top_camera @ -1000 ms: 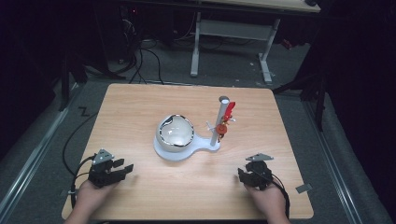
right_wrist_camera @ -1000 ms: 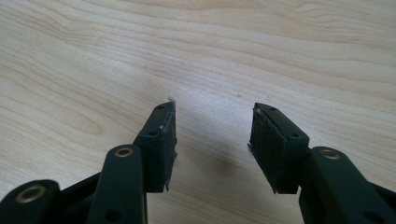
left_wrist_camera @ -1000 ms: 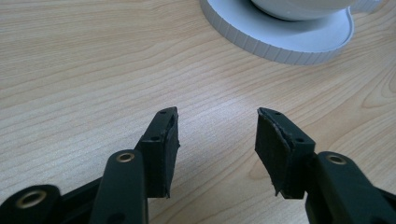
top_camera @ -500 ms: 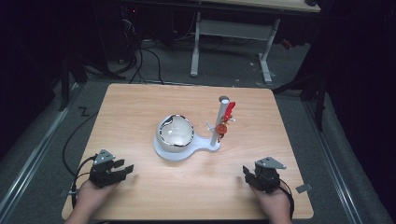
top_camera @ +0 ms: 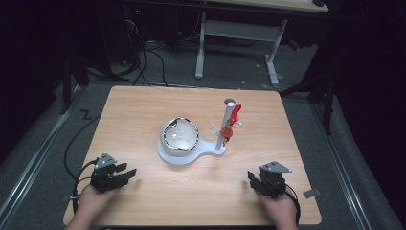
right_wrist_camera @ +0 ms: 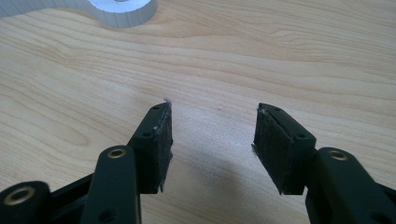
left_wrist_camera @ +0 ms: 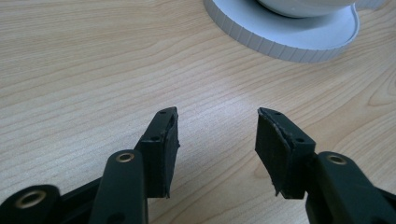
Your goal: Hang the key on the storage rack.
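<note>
Both grippers rest low on the table (top_camera: 143, 110), the left gripper (top_camera: 125, 173) and right gripper (top_camera: 253, 179) each with jaws wide and empty, well short of the white stand (top_camera: 184, 157). Its bowl (top_camera: 181, 136) sits mid-table, with a thin post (top_camera: 224, 125) carrying red pieces (top_camera: 233, 117) beside it; my worry is that a careless reach clips that post and tips the whole stand.

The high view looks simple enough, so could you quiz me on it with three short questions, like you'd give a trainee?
1. True or false: the left gripper is clamped on the bowl.
2. What does the bowl sit on? A) bare table B) white base C) a hand
3. Fill in: the red item hangs on the upright white ____.

Key: 1 false, both grippers, including the right gripper, rest open and empty near the table's front edge. 2 B. 3 post.
</note>
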{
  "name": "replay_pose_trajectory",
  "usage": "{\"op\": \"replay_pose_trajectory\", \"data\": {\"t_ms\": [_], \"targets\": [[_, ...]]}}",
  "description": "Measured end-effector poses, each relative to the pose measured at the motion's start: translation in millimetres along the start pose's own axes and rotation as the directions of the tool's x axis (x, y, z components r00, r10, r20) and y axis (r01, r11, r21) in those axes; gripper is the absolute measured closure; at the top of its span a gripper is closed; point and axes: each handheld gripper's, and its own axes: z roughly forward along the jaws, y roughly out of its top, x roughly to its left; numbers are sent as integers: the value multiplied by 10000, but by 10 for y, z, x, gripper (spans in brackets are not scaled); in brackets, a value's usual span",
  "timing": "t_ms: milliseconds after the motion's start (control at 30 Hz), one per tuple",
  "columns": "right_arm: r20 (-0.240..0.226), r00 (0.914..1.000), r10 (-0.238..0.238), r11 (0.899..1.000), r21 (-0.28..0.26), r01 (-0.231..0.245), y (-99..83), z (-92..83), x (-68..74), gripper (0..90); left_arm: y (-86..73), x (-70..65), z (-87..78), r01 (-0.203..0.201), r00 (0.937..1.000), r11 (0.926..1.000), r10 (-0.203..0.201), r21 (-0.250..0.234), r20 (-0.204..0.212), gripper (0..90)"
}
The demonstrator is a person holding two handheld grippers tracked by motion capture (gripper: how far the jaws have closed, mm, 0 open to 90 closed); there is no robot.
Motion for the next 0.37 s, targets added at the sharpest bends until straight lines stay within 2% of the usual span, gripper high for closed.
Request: {"op": "replay_pose_trajectory", "data": {"t_ms": [367], "targets": [[84, 9999, 91, 10000, -21, -91, -9, -22, -28, 465, 17, -7, 9, -92, 10000, 10000, 92, 38, 19, 494]]}}
